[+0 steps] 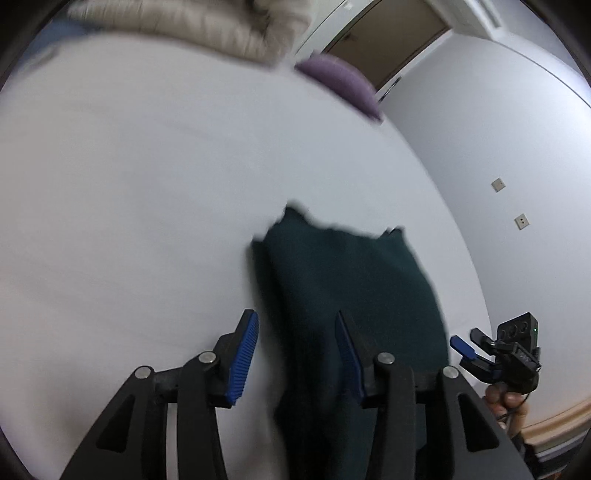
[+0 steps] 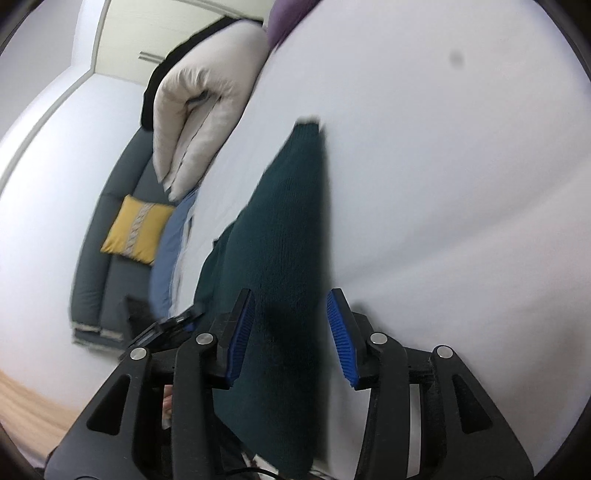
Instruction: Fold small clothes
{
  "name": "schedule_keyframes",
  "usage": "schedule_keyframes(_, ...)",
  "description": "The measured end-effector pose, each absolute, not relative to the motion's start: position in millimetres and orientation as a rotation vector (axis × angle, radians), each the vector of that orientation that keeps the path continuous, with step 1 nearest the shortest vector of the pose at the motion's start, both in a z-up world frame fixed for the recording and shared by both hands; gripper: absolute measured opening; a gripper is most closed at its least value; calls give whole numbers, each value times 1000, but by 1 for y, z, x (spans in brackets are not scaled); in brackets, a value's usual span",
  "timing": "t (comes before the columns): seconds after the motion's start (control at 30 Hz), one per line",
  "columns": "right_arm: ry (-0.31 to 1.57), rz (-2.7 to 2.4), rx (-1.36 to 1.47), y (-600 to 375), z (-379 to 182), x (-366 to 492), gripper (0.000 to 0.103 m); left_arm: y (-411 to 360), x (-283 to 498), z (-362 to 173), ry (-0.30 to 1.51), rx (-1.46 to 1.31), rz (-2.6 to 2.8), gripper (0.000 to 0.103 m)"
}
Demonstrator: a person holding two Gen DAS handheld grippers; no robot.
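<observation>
A dark green knitted garment lies folded on the white bed sheet. My left gripper is open, its fingers straddling the garment's near left edge, with nothing held. In the right wrist view the same garment runs away from me as a long strip. My right gripper is open with the cloth's near end between its spread fingers; I cannot tell if it touches. The right gripper also shows at the far right of the left wrist view, open.
A folded cream duvet and a purple pillow lie at the bed's far end. A grey sofa with a yellow cushion stands beside the bed. Blue cloth hangs at the bed edge. White walls surround.
</observation>
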State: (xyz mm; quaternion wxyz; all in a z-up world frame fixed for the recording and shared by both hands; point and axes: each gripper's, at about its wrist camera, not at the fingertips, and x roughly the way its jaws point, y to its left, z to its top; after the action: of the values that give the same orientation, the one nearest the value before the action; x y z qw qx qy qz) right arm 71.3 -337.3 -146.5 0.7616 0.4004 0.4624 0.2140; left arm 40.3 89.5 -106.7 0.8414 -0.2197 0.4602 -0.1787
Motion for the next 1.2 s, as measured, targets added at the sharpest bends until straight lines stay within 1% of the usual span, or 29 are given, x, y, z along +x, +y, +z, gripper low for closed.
schedule_keyframes(0.07, 975, 529, 898, -342, -130, 64, 40, 79, 36, -91, 936, -454, -429, 46)
schedule_keyframes(0.13, 947, 645, 914, -330, -114, 64, 40, 60, 34, -88, 930, -460, -510, 51)
schedule_keyframes(0.2, 963, 761, 912, -307, -110, 61, 40, 43, 33, -100, 955, -450, -578, 51)
schedule_keyframes(0.27, 1000, 819, 898, -294, -116, 56, 40, 27, 37, -123, 1020, -446, -595, 51)
schedule_keyframes(0.3, 1044, 827, 886, -285, -127, 54, 40, 27, 38, -139, 1051, -464, -600, 48)
schedule_keyframes(0.33, 1084, 817, 889, -277, -136, 58, 40, 28, 37, -148, 1050, -498, -608, 41)
schedule_keyframes(0.37, 1112, 801, 897, -277, -145, 58, 37, 36, 37, -154, 1037, -539, -621, 39)
schedule_keyframes(0.4, 1136, 775, 922, -283, -159, 55, 36, 43, 35, -156, 1037, -563, -629, 34)
schedule_keyframes(0.43, 1129, 785, 989, -293, -173, 52, 30, 48, 36, -158, 1044, -580, -631, 28)
schedule_keyframes(0.47, 1119, 795, 1016, -299, -179, 49, 29, 51, 36, -160, 1052, -581, -632, 25)
schedule_keyframes(0.5, 1101, 803, 1037, -308, -185, 44, 28, 53, 37, -162, 1057, -569, -631, 20)
schedule_keyframes(0.53, 1093, 806, 1036, -312, -187, 42, 27, 55, 36, -163, 1059, -568, -628, 19)
schedule_keyframes(0.6, 1094, 795, 1013, -317, -187, 39, 27, 51, 37, -163, 1057, -565, -622, 19)
schedule_keyframes(0.73, 1092, 729, 938, -340, -169, 28, 33, 28, 39, -158, 1047, -476, -579, 19)
schedule_keyframes(0.8, 1068, 682, 936, -350, -157, 32, 38, 20, 38, -152, 1047, -419, -554, 19)
schedule_keyframes(0.83, 1054, 677, 942, -354, -152, 35, 46, 18, 37, -150, 1048, -391, -543, 19)
schedule_keyframes(0.87, 1038, 680, 944, -356, -144, 44, 47, 15, 37, -149, 1048, -367, -534, 19)
schedule_keyframes(0.97, 1015, 725, 906, -337, -122, 81, 49, 11, 37, -148, 1049, -330, -524, 19)
schedule_keyframes(1.07, 1034, 781, 853, -284, -103, 123, 50, 9, 38, -148, 1052, -311, -521, 19)
schedule_keyframes(1.2, 1103, 760, 816, -251, -111, 170, 49, 4, 36, -144, 1049, -250, -507, 19)
